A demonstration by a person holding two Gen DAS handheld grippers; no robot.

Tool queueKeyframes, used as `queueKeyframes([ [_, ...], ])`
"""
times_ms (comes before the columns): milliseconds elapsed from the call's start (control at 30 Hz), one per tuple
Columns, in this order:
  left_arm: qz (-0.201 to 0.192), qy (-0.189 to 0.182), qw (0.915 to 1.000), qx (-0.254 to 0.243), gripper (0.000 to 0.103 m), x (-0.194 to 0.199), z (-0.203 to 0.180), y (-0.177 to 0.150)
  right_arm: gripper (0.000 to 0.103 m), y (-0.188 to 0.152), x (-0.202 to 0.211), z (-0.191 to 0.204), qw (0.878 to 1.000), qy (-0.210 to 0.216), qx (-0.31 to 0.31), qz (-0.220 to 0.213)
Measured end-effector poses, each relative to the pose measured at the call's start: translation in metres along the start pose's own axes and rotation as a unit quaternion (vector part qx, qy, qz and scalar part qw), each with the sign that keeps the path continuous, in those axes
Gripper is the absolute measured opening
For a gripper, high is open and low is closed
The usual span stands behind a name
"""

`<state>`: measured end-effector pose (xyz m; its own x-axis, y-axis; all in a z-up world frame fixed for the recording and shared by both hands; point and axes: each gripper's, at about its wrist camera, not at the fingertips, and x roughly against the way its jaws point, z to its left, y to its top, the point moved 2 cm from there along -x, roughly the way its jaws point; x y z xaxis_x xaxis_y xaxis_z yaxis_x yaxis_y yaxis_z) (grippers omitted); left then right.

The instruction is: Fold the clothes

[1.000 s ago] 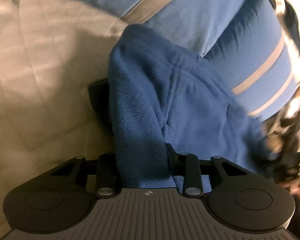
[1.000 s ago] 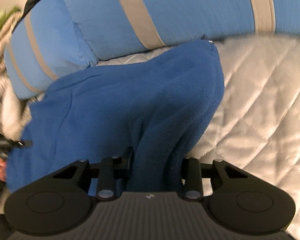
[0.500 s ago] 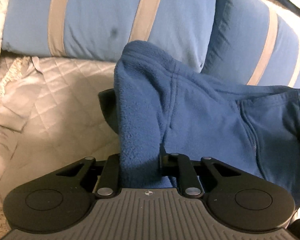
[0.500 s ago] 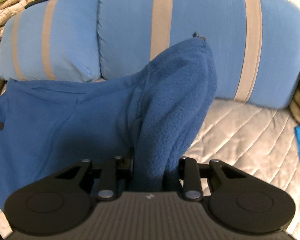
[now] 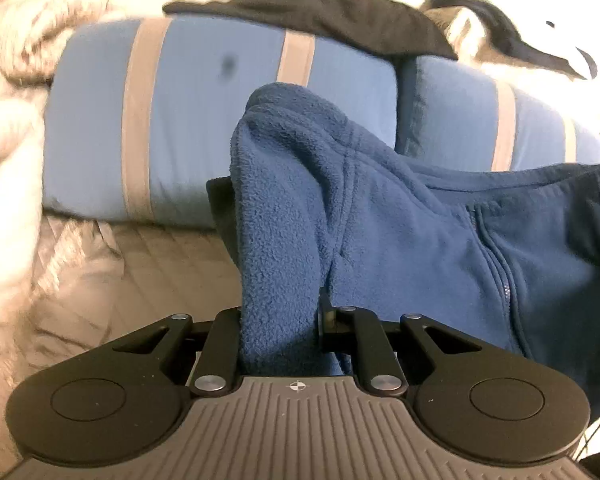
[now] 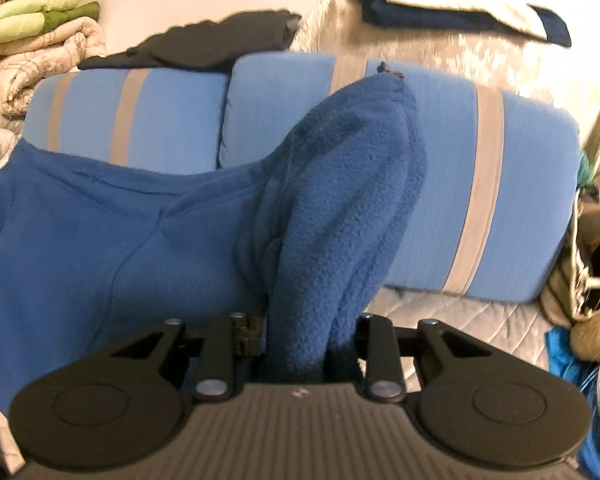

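fleece jacket [image 5: 400, 240] now hangs lifted before the striped pillows [image 5: 204, 120], my left gripper [image 5: 280, 320] and right gripper [image 6: 308, 340] both clamped on it, ready to fold.

Fleece garment [image 5: 400, 232]: deep blue, plain, matching blue zip. Pillows [image 5: 204, 120]: light blue with vertical beige-grey stripes; one small dark spot on the left pillow. Quilted cover [image 5: 148, 264]: pale beige, diamond stitching. Cloth on top of pillows [image 5: 320, 16]: black. Folded bedding [image 6: 32, 16]: lime green over cream, faint print. Gripper bodies: black, ribbed grey housing.
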<state>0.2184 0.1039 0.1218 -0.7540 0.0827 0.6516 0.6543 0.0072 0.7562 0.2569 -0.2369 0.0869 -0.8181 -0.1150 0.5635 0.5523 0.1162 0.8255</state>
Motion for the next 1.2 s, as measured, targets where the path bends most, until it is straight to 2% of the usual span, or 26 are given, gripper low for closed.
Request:
queueKeyframes([
  [233,-0.020,0.023,0.9994,-0.015,0.017,0.017,-0.007,0.008,0.029,0.003,0.008,0.010,1.000,-0.007,-0.001,-0.010],
  [567,-0.014,0.048,0.9987,-0.010,0.017,0.020,0.011,0.005,0.029,-0.001,-0.002,0.023,1.000,0.013,-0.012,0.011],
  [800,-0.007,0.066,0.9978,-0.002,0.017,0.026,0.044,0.009,0.029,0.005,-0.015,0.052,0.999,0.037,-0.012,0.019],
  [1100,-0.012,0.107,0.9941,-0.015,0.017,0.061,0.099,0.029,0.029,0.036,-0.024,0.111,0.996,0.086,0.004,0.017],
  [1200,-0.004,0.137,0.9901,-0.028,0.018,0.058,0.120,0.034,0.030,0.047,-0.031,0.135,0.994,0.106,0.012,0.015],
])
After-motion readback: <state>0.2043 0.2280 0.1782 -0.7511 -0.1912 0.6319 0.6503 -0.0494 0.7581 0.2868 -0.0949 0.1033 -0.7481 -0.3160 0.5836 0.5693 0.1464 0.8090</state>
